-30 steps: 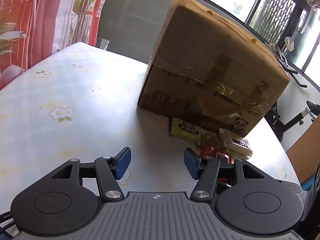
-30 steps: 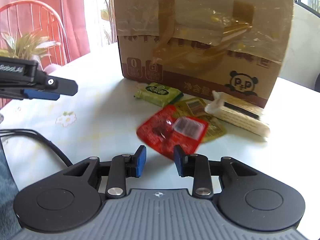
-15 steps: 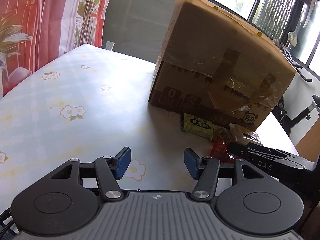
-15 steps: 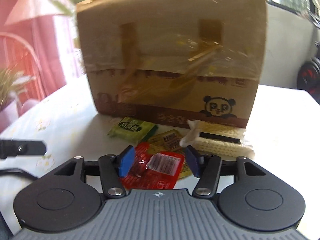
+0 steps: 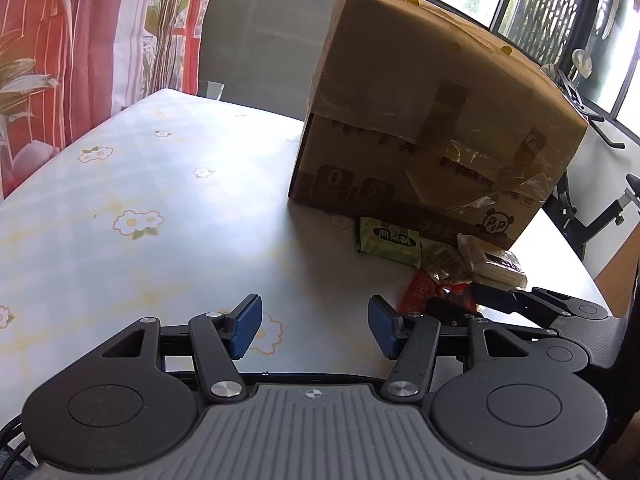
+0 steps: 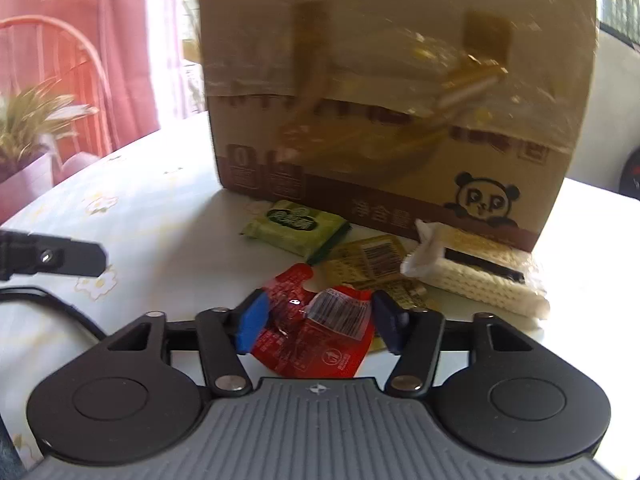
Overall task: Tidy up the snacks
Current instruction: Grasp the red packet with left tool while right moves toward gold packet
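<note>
A big table (image 5: 168, 208) with a pale cloth with little flowers on it fills most of both views. On it stands a big brown cardboard box (image 6: 384, 104) with shiny tape across its front and a panda face drawn near one bottom corner. The box is shut.

The snacks lie in a small bunch on the table right in front of the box. The white crinkly packet (image 6: 476, 276) is the longest one, and it lies close to the box under the panda. The red packet (image 6: 316, 340) with a white barcode label is the closest one to the right gripper. The green packet (image 6: 298, 226) lies just beside the box, near its middle. The yellow packet (image 6: 372, 266) sits between the others, partly under the red one and next to the white one.

The right gripper (image 6: 316, 326) is down low at the red packet. Its blue fingers (image 6: 252, 324) are spread apart, one on each side of the packet, and I cannot tell if they touch it.

The left gripper (image 5: 314, 330) is over bare table, apart from the snacks. Its fingers (image 5: 246, 326) are spread wide and hold nothing.
</note>
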